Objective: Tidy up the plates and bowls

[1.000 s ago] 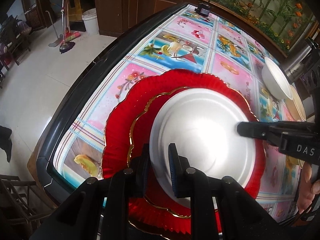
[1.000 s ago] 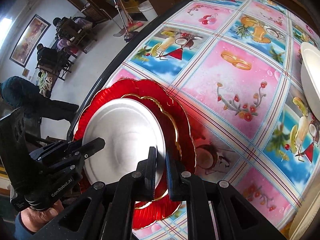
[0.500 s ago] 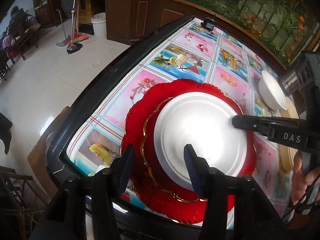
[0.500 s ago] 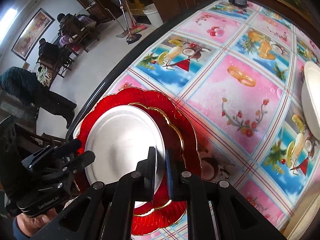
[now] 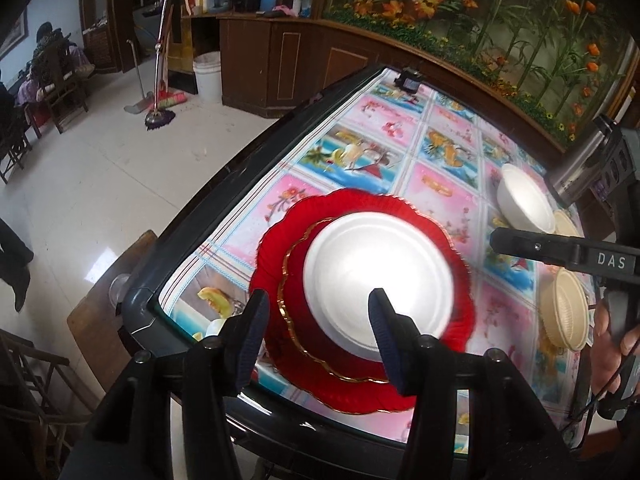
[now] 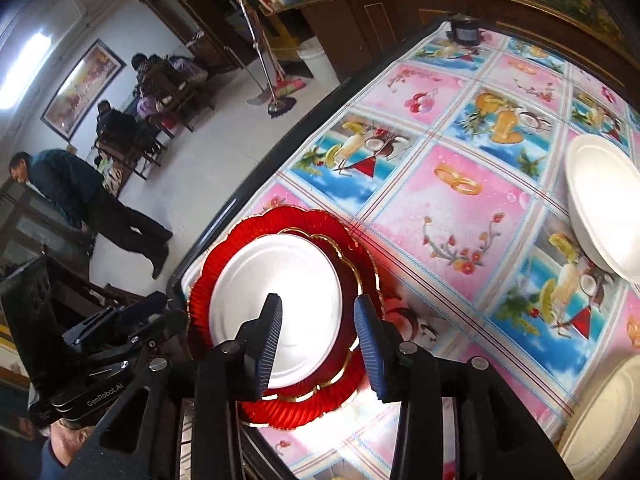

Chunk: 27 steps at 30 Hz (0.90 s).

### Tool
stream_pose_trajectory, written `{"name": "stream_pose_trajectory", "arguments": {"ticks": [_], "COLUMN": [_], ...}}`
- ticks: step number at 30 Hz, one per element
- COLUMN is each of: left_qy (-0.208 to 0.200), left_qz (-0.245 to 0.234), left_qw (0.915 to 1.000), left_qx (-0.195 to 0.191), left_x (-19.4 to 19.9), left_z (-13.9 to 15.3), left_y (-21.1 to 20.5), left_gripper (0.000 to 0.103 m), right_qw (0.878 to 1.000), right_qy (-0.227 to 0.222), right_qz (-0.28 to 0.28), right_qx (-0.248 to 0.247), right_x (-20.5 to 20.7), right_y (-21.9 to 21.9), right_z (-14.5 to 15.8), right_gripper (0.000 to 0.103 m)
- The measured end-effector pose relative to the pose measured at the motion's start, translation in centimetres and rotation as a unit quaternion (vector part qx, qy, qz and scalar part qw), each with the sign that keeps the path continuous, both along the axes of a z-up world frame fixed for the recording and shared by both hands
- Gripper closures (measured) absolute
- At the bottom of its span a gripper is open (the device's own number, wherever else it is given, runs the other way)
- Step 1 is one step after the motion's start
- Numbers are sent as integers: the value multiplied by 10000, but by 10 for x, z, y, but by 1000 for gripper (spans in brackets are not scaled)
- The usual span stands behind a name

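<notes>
The white plate [image 5: 378, 276] sits on two red scalloped plates [image 5: 360, 360] near the table [image 5: 208, 208] corner. A white bowl [image 5: 524, 200] and tan bowl [image 5: 566, 312] sit farther right. My left tongs [image 5: 316, 340] and right tongs [image 6: 318, 340] just opened, holding nothing, tilted down above the stack.

Both grippers let go of white plate [image 5: 378, 276] rim: left gripper [image 5: 316, 332] and right gripper [image 6: 318, 336] jaws just opened, lifted clear, nothing between them.
</notes>
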<state>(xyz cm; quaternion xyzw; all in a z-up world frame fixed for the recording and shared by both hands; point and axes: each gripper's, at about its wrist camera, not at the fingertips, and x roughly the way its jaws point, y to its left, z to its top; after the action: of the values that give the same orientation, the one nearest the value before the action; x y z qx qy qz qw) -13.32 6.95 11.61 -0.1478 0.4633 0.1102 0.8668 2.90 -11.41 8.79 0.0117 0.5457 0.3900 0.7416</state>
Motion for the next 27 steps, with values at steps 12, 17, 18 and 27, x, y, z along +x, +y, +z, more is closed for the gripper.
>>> {"name": "stream_pose_trajectory", "arguments": {"ticks": [12,17,18,27], "left_qy": [-268,-183,-164,-8], "left_qz": [-671,-1091,-1159,-1645], "left_qw": [9972,9934,9927,9857], "left_qx": [202,294,305,354], "left_x": [7,10,12,19], "left_z": [29,25,24,18], "left_y": [-65,-94,-99,-131], "left_gripper": [49,48,48,48], "right_qw": [9947,9801,9763,9518], "right_qy": [259,142,122,210], "right_qz": [-991,-1973,-2144,-3032], "right_qx": [90,-192,-251,-408], "right_x": [18,42,45,62], "right_y": [-101,-176,-188,-265], "right_z": [-3,-9,-10,-20], "right_gripper": [58,58,58,58]}}
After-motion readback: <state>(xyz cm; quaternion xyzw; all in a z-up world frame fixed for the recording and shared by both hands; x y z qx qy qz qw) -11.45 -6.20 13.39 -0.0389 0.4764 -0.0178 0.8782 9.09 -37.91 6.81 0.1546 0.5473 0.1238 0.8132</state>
